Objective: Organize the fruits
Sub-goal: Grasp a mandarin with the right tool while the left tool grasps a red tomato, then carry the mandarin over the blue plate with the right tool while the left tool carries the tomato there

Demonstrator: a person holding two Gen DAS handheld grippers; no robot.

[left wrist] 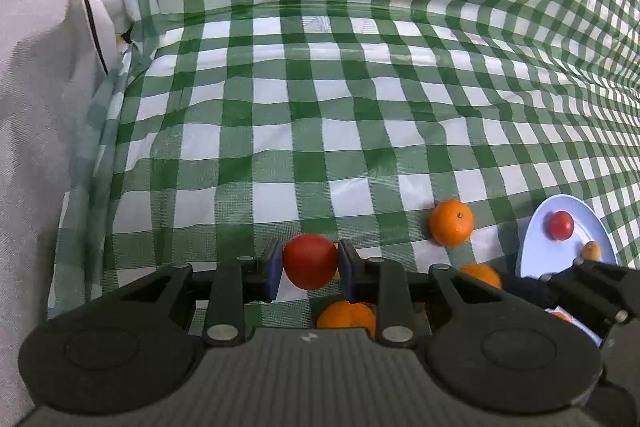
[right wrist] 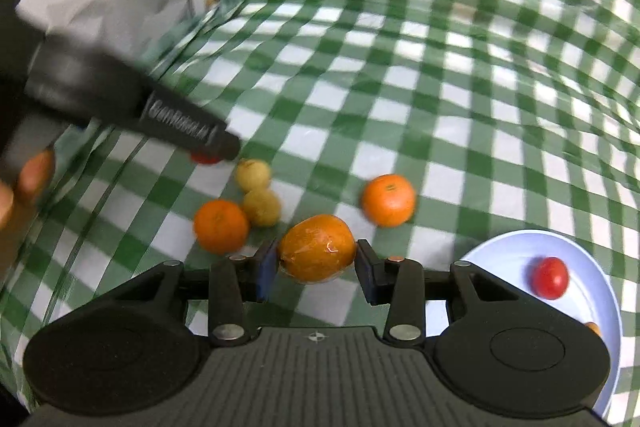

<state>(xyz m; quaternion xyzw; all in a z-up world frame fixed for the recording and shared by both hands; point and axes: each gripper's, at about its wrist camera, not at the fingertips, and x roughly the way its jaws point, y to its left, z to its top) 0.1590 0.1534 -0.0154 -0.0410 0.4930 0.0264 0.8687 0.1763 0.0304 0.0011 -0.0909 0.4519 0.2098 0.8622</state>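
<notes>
A: What is the left hand-held gripper (left wrist: 309, 269) carrying?

B: It is clamping a red tomato (left wrist: 310, 261) between its blue pads (left wrist: 273, 269), raised above the green-checked surface (left wrist: 320, 131). One orange (left wrist: 451, 222) is lying on the cloth just right of it, and another orange (left wrist: 347, 314) is showing below the jaws.

A: And the right hand-held gripper (right wrist: 317, 269)?

B: It is pinching an oblong orange fruit (right wrist: 317, 253), and both pads are pressing on its sides. Beyond it, two yellowish fruits (right wrist: 253, 174) are touching each other beside a round orange (right wrist: 221, 225), and a further orange (right wrist: 388, 199) is sitting apart to the right.

A: Is anything sitting on the plate?

B: The pale blue plate (right wrist: 504, 259) is lying toward the surface's near right part, carrying a small red tomato (right wrist: 550, 277) and a small orange piece at its rim; I cannot tell what that piece is. A person's fingers (right wrist: 34, 175) are gripping the left tool at the frame's left edge.
</notes>
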